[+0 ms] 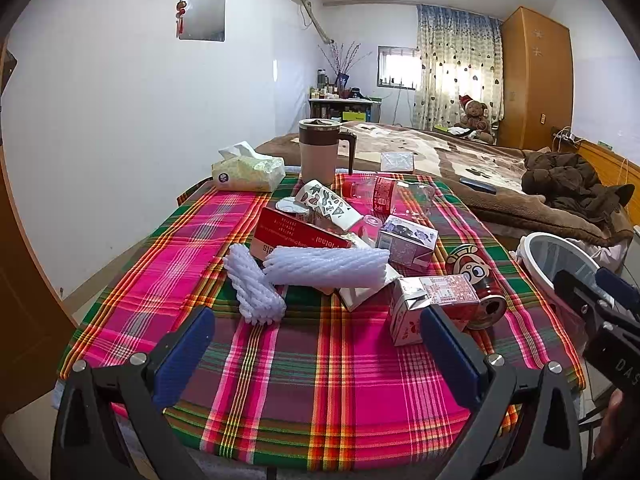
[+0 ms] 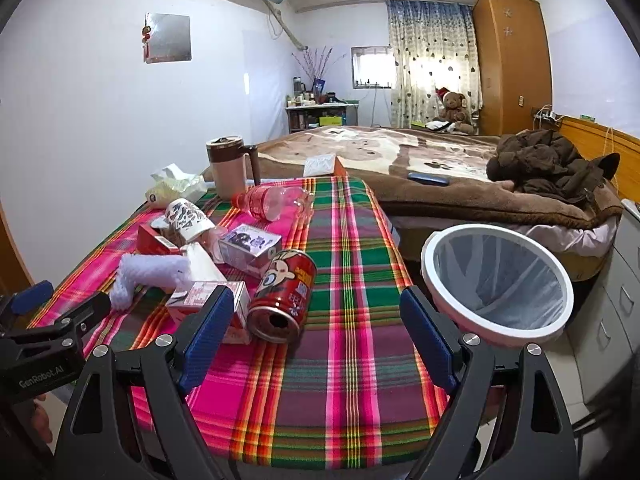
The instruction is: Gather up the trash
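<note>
Trash lies piled on a plaid-covered table (image 1: 304, 392): white foam nets (image 1: 320, 266), a red box (image 1: 296, 236), a patterned paper cup (image 1: 324, 202), a crushed clear bottle (image 1: 384, 192), small cartons (image 1: 408, 240) and a red can (image 1: 476, 284) on its side. My left gripper (image 1: 318, 350) is open and empty, near the table's front edge. My right gripper (image 2: 316, 332) is open and empty, just in front of the can (image 2: 282, 296). A pink bin (image 2: 496, 280) with a white rim and liner stands right of the table.
A brown-banded mug (image 1: 322, 150) and a tissue box (image 1: 248, 172) stand at the table's far end. A bed (image 2: 440, 172) with a brown blanket, a phone and a dark coat lies beyond. A wardrobe (image 2: 512, 60) stands at the back right.
</note>
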Demonstrator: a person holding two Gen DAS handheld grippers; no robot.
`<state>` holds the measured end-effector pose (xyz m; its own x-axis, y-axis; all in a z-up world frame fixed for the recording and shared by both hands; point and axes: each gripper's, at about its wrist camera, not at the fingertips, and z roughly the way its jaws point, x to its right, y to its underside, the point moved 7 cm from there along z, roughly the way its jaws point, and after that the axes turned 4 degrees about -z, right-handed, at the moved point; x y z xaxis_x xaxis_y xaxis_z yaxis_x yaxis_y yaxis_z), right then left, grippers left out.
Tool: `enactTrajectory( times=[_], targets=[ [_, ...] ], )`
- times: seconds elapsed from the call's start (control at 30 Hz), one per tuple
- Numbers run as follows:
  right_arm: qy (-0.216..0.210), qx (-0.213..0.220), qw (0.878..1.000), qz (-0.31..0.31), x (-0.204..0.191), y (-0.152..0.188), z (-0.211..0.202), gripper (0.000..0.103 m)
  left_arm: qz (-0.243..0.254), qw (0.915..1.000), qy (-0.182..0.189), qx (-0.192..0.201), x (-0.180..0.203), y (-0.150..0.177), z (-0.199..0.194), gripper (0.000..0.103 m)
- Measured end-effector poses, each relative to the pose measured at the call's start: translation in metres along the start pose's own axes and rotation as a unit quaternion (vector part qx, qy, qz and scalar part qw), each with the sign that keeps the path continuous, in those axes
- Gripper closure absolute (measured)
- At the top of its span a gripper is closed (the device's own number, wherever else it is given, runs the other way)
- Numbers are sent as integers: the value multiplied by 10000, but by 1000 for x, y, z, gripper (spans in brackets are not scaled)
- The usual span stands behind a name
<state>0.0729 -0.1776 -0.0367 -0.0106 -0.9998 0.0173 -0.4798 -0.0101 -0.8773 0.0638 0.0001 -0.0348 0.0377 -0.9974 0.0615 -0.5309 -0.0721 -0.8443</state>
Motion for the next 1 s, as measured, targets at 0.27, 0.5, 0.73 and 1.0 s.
enactTrajectory(
  times=[0.27,0.5,0.73,1.0],
  targets=[
    [75,250,9997,-35,2,-14,-4,16,13,9999,59,128,3,-8,-2,0],
    [63,292,9995,-58,1,-15,-3,16,36,9998,66,181,5,-9,-3,0],
    [82,311,9995,-76,1,-16,-5,16,39,9998,57,190,5,-9,-4,0],
    [81,313,9994,-79,1,-15,-5,16,23,9998,56,185,5,-9,-5,0]
  ],
)
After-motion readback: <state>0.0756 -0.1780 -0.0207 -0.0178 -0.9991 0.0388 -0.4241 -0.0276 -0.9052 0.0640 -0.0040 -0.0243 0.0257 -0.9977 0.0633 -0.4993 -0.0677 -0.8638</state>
